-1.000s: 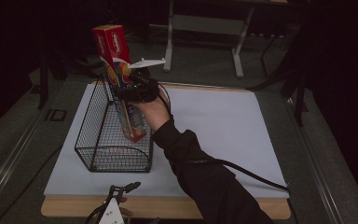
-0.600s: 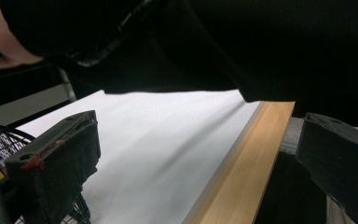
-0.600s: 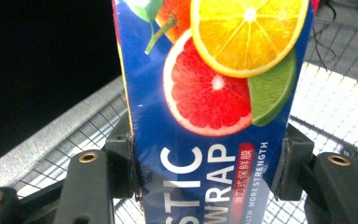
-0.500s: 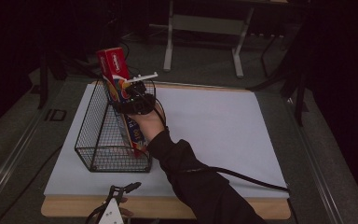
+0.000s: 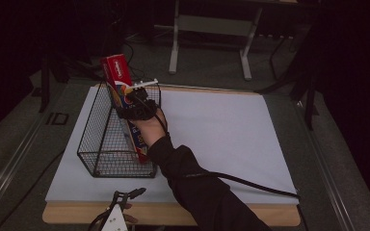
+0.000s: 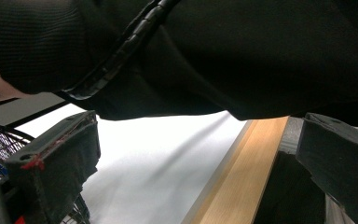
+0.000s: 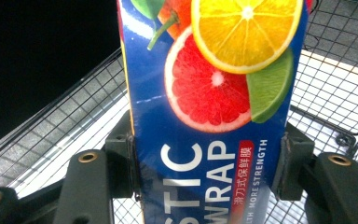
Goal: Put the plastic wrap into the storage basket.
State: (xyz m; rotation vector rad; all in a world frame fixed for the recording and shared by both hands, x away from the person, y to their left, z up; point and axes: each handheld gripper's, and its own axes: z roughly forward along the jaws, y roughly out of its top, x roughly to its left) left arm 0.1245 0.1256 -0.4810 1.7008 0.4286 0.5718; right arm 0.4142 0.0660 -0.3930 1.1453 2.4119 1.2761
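A long plastic wrap box (image 5: pixel 117 72) with a red end and citrus pictures stands tilted in the black wire basket (image 5: pixel 101 144), its lower end inside and its red top above the rim. My right gripper (image 5: pixel 131 98) is shut on the box's middle; in the right gripper view both pads press the sides of the box (image 7: pixel 205 116), with the basket's mesh (image 7: pixel 70 112) behind it. My left gripper (image 5: pixel 131 193) rests low at the table's front edge, its jaws wide apart around nothing (image 6: pixel 196 154).
A white sheet (image 5: pixel 221 130) covers the wooden table (image 6: pixel 242 177). The basket sits on its left half. The right arm's dark sleeve (image 6: pixel 214 56) and cable (image 5: pixel 250 184) cross the front middle. A metal stand (image 5: pixel 178 33) is on the floor behind.
The right gripper has lowered the box deeper into the basket, moving it down and toward the near side. The left gripper has stayed put.
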